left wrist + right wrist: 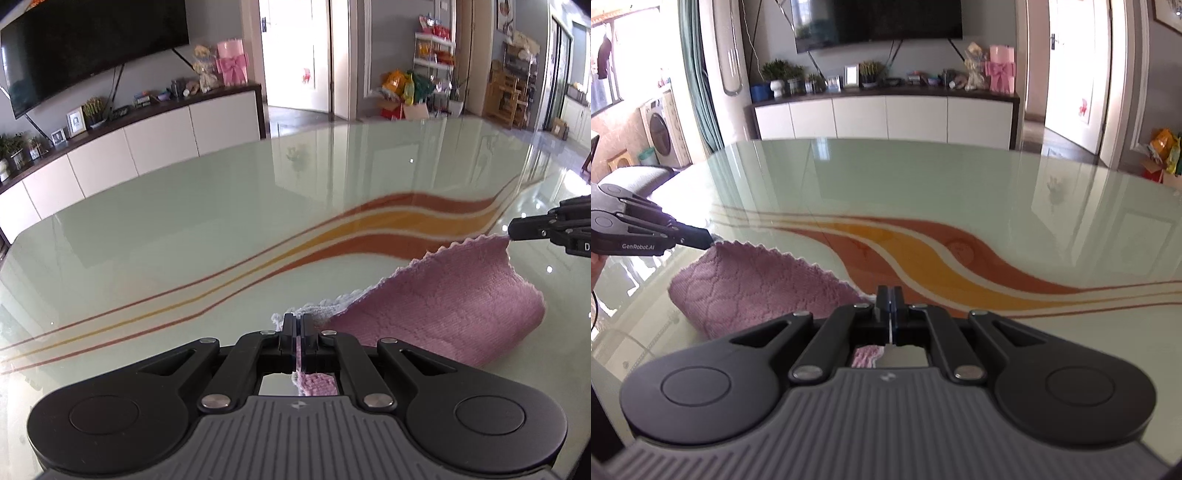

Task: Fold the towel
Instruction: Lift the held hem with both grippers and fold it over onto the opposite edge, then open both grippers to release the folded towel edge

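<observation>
Two wrist views of a fold in progress. The pink towel (443,306) hung as a rolled-over sheet above the glass tabletop (184,229), stretched between the two grippers along its scalloped upper edge. The left gripper (297,325) was closed on one corner, with cloth visible in the slit between its jaws; the right gripper (889,299) was likewise clamped shut on the opposite corner. Each gripper appeared at the far end of the towel in the other's view, so the held edge ran straight from one to the other and neither hand was nearer. The towel's bulge sagged back toward the person; the free tabletop lay ahead, which is probably where the edge would be laid.
</observation>
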The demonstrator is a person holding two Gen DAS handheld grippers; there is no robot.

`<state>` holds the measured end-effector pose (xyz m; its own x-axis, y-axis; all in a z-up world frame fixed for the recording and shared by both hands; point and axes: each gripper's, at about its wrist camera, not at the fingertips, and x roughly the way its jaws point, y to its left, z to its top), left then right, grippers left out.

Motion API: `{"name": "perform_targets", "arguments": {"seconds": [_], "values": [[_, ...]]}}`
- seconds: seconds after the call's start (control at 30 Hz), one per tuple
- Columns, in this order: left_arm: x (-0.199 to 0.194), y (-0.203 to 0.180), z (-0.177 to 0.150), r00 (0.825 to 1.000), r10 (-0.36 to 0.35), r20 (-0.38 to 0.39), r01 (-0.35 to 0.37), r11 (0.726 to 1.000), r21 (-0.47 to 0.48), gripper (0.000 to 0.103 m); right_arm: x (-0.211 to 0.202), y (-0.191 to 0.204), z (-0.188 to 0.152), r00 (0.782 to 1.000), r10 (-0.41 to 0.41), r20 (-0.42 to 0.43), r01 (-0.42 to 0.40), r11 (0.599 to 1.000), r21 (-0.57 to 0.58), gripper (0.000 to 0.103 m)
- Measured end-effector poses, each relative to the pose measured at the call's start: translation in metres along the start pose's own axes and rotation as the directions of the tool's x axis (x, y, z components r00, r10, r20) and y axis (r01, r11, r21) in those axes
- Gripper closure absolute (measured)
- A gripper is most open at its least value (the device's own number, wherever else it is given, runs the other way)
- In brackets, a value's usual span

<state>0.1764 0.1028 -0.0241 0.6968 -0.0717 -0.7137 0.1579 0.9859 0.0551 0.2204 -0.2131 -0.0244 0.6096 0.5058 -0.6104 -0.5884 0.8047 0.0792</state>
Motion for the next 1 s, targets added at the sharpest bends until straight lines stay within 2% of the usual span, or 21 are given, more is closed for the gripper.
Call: {"name": "perform_targets", "arguments": {"seconds": [0.4, 0.47, 0.53, 0.57, 0.6, 0.67, 0.73, 0.83, 0.9, 1.0], "values": [[0.017, -0.001, -0.007, 1.0, 0.0, -0.017, 0.0, 1.0, 0.014, 0.1, 0.017, -0.006, -0.007, 0.999, 0.0, -0.04, 0.002, 1.0, 0.029, 0.101], [0.02, 0.0, -0.007, 1.0, 0.005, -0.021, -0.004, 1.0, 0.013, 0.095, 0.017, -0.007, -0.008, 0.999, -0.007, -0.04, 0.009, 0.999, 0.036, 0.099], [0.021, 0.001, -0.008, 1.0, 0.019, -0.016, -0.019, 1.0, 0.009, 0.087, 0.015, -0.011, -0.008, 1.0, -0.022, -0.021, 0.023, 0.998, 0.057, 0.08], [0.018, 0.003, -0.008, 0.999, 0.035, -0.002, -0.035, 0.999, -0.002, 0.085, 0.013, -0.013, -0.008, 1.0, -0.029, -0.008, 0.03, 0.997, 0.069, 0.06], [0.017, 0.004, -0.008, 0.999, 0.039, 0.005, -0.039, 0.999, -0.009, 0.084, 0.01, -0.014, -0.009, 0.999, -0.03, 0.013, 0.029, 0.997, 0.076, 0.055], [0.012, 0.008, -0.009, 0.999, 0.044, 0.024, -0.044, 0.999, -0.024, 0.076, -0.001, -0.015, -0.01, 0.998, -0.033, 0.057, 0.029, 0.996, 0.082, 0.055], [0.002, 0.013, -0.012, 0.996, 0.076, 0.05, -0.075, 0.997, -0.028, 0.074, -0.01, -0.014, -0.01, 0.995, -0.049, 0.085, 0.043, 0.996, 0.078, 0.055], [-0.008, 0.008, -0.015, 0.997, 0.042, 0.064, -0.041, 0.999, -0.012, 0.074, -0.024, -0.007, -0.012, 0.993, -0.043, 0.107, 0.038, 0.998, 0.045, 0.059], [-0.012, -0.001, -0.016, 0.997, 0.005, 0.078, -0.007, 1.0, 0.028, 0.074, -0.024, 0.009, -0.014, 0.996, -0.018, 0.091, 0.018, 1.0, -0.001, 0.068], [-0.006, -0.022, -0.015, 0.995, -0.062, 0.077, 0.057, 0.996, 0.068, 0.072, -0.021, 0.037, -0.017, 0.998, 0.021, 0.06, -0.018, 0.998, -0.061, 0.068]]}}
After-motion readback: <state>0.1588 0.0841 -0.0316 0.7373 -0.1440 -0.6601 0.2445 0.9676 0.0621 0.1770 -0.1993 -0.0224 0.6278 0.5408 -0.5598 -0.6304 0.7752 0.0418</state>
